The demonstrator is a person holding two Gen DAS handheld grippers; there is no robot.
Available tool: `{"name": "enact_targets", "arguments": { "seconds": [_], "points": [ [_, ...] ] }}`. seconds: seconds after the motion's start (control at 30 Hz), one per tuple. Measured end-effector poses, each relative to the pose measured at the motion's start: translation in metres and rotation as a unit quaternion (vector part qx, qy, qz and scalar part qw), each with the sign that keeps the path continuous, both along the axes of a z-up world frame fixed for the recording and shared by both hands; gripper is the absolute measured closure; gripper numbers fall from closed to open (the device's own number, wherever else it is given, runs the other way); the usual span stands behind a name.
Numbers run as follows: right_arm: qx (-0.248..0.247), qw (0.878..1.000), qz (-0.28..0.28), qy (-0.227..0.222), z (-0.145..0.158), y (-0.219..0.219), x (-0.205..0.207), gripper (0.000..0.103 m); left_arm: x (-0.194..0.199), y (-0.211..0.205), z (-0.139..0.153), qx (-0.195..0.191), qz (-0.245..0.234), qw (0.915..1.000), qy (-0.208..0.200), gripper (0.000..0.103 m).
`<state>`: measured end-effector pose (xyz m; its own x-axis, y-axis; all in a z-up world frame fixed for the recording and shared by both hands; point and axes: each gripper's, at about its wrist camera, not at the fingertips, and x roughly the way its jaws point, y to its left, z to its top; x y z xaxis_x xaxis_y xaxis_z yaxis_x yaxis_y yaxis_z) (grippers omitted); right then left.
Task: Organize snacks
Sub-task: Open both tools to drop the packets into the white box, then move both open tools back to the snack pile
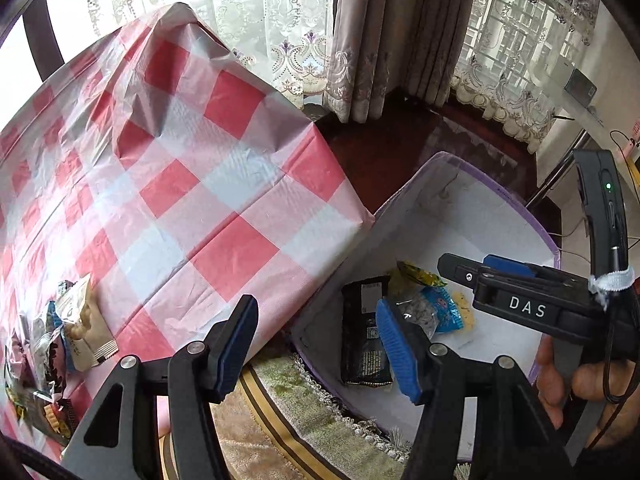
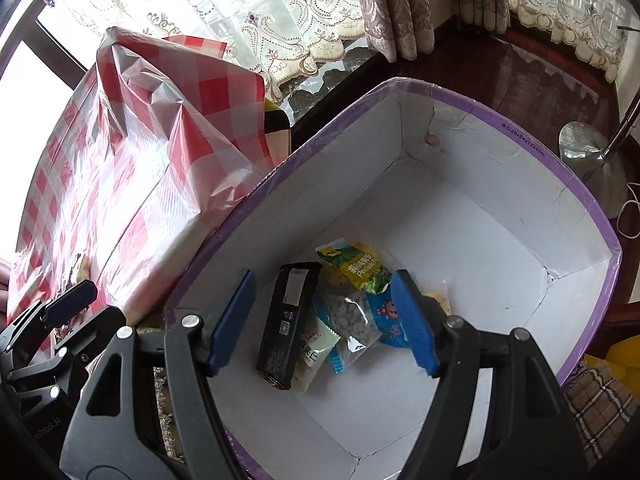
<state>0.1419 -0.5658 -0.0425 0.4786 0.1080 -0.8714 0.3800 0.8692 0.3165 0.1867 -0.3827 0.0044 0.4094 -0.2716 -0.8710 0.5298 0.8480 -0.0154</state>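
Observation:
A white box with a purple rim stands beside the table; it also shows in the left wrist view. Inside lie a black snack bar, a green-yellow pea packet, a clear seed bag, a blue packet and a white packet. Several more snack packets lie on the red-checked tablecloth. My left gripper is open and empty above the gap between table and box. My right gripper is open and empty above the box's snacks; it also shows in the left wrist view.
Lace curtains and windows run behind the table. A dark wooden sill or floor lies beyond the box. A fringed rug lies below the box. A metal lamp base stands at the right.

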Motion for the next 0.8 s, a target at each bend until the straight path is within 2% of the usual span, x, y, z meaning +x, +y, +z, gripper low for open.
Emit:
{"name": "enact_targets", "arguments": {
  "seconds": [0.1,0.2,0.4,0.53,0.8],
  "points": [
    [-0.004,1.000,0.009,-0.005,0.006,0.008,0.001,0.030,-0.005,0.007,0.009,0.010,-0.003,0.9992,-0.039,0.041],
    [-0.005,1.000,0.025,-0.010,0.014,0.023,0.002,0.030,-0.008,0.019,0.016,0.002,0.011,0.9984,-0.055,0.041],
    [-0.003,0.997,0.075,-0.022,0.029,0.063,0.005,0.030,-0.008,0.056,0.023,0.000,0.059,0.9960,-0.068,0.041],
    [0.000,0.993,0.113,-0.030,0.039,0.095,0.008,0.030,-0.011,0.089,0.029,-0.018,0.095,0.9930,-0.068,0.041],
    [-0.007,0.980,0.196,-0.035,0.050,0.165,0.012,0.029,-0.021,0.160,0.033,-0.048,0.178,0.9814,-0.053,0.041]
  ]
}}
